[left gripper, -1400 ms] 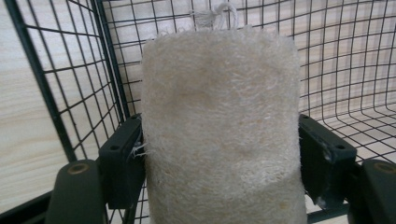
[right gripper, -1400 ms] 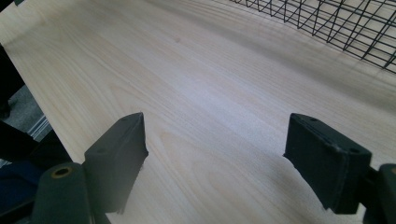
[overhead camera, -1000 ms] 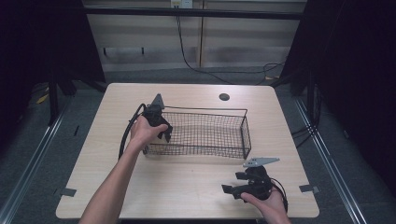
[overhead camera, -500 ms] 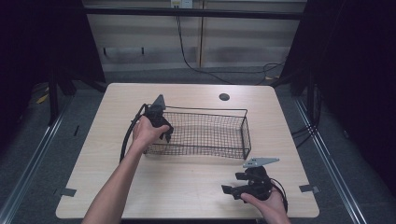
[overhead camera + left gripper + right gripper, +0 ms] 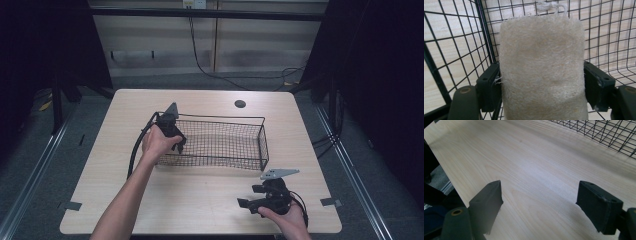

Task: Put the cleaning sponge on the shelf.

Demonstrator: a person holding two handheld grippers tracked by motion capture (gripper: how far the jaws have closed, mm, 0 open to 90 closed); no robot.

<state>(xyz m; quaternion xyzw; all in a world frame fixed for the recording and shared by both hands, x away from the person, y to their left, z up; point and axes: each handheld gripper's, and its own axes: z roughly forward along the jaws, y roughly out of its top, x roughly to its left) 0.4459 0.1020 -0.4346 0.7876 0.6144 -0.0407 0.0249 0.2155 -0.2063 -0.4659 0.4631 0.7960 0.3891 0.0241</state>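
At the lower right of the high view, the right gripper (image 5: pixel 248 204) rests on the wooden table (image 5: pixel 200 200), jaws wide apart with nothing between them. Farther up, left of centre, the left gripper (image 5: pixel 176 141) reaches into the wire basket (image 5: pixel 262 145), jaws clamped on a loofah pad (image 5: pixel 541 67).

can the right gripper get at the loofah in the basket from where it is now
Probably not directly. The loofah sits clamped in the left gripper at the basket's far left end, while the right gripper hangs open outside the near wall. It would have to go over the rim.
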